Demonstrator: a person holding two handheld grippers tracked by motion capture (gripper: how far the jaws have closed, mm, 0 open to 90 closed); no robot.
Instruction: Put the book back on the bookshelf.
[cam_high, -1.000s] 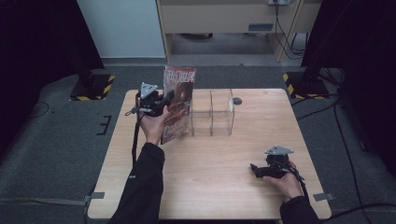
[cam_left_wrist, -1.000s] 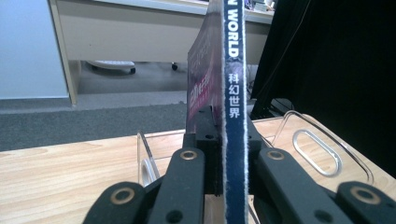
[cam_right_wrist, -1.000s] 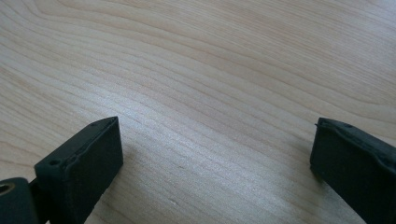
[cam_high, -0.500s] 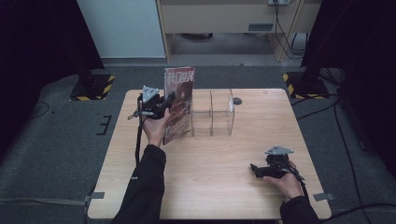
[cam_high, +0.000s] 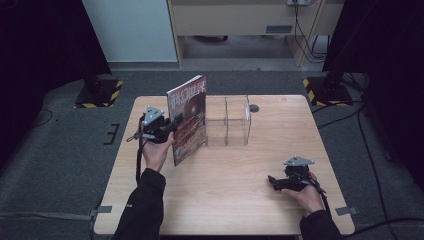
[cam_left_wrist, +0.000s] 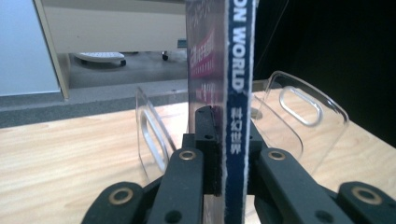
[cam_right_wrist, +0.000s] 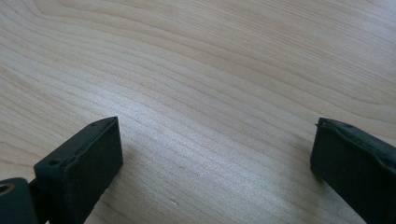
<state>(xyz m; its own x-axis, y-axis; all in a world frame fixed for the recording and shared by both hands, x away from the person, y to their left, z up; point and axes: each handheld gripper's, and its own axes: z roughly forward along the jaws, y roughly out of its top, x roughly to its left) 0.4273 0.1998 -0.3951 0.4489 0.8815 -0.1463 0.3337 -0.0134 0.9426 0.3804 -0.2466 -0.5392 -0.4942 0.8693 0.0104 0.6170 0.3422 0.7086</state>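
L gripper (cam_high: 172, 126) jaws clamped tight on spine of magazine (cam_high: 189, 120), held upright just left of clear acrylic divider rack (cam_high: 229, 121) at table (cam_high: 240, 200) back-centre; mag's far edge beside/at rack's left end. R gripper (cam_high: 276, 182) rests near table's front-right, jaws wide apart w/ nothing between.

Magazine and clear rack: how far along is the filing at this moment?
Done: the left gripper is shut on the magazine, held upright by its spine. In hand: it stands just left of the clear rack, not yet in a slot. Left: slide it in and release. The right gripper rests open on the table.
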